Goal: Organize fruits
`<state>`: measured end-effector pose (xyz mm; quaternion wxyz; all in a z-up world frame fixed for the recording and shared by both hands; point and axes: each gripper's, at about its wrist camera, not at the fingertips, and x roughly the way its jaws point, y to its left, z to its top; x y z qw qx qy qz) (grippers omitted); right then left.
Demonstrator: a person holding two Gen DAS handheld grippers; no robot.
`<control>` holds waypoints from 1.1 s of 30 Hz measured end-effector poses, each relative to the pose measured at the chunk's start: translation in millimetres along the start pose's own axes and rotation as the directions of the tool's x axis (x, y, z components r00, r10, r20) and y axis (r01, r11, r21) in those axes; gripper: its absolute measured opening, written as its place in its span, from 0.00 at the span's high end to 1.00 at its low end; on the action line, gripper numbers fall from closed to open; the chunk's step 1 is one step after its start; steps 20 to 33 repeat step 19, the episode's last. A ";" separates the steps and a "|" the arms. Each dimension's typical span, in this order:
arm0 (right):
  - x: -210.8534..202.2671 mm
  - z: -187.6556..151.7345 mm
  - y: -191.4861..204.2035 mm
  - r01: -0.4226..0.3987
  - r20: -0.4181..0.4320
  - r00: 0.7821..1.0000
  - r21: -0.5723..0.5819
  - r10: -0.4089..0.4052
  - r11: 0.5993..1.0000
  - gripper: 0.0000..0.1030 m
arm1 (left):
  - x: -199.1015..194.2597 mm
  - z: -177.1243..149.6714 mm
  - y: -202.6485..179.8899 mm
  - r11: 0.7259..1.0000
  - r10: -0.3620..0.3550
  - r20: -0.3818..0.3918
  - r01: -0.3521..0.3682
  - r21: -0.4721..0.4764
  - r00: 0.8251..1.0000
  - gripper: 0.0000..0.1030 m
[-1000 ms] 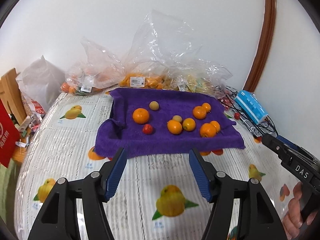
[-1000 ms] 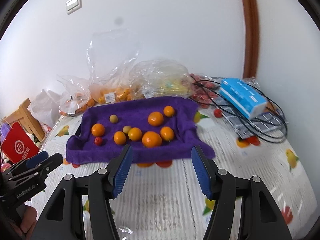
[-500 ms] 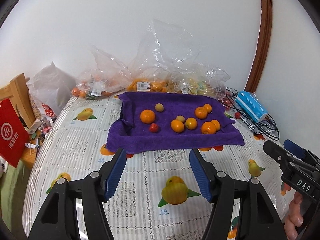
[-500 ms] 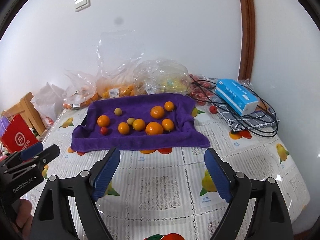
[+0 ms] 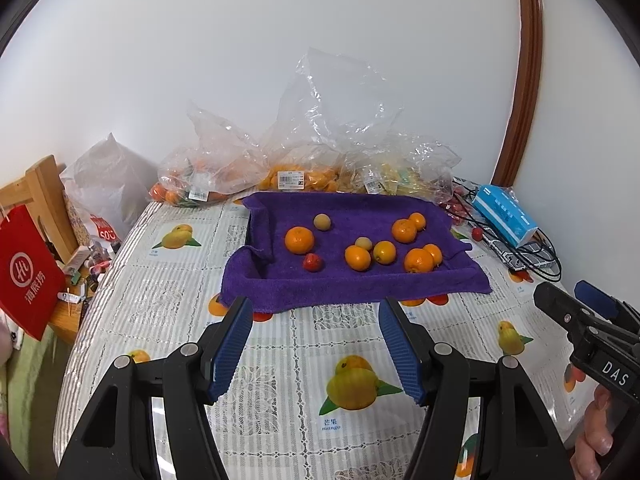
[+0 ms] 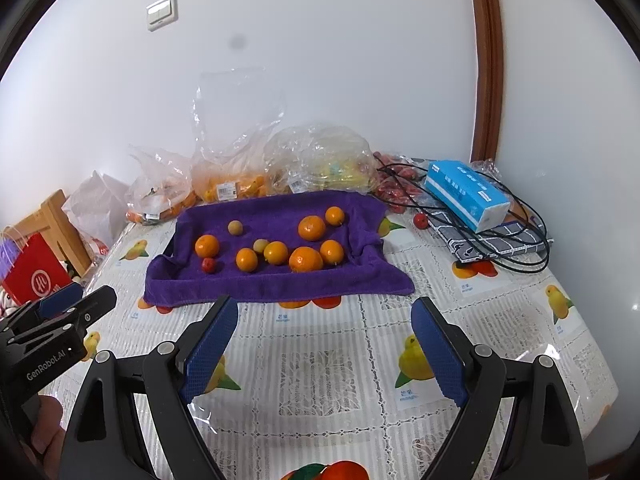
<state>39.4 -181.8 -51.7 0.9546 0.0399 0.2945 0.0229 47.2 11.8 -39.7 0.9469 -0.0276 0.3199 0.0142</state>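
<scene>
The left gripper [image 5: 316, 344] is held with its jaws parted and nothing between the pads. The right gripper [image 6: 324, 350] is held beside it, to its right, angled downward alike; its jaws have just been opening and stand wider, empty. Fingers [image 5: 596, 436] are seen wrapped around the right gripper's handle.

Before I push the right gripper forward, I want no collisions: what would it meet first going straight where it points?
Probably the tablecloth first, since the open right gripper angles downward with nothing between its jaws. Beyond that lies the purple towel's near edge; depth is hard to judge.
</scene>
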 end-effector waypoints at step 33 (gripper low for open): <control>-0.4 0.6 1.4 0.013 -0.001 1.000 -0.002 -0.013 1.000 0.15 | -1.1 -0.4 2.5 1.000 0.004 0.003 -0.004 -0.015 1.000 0.38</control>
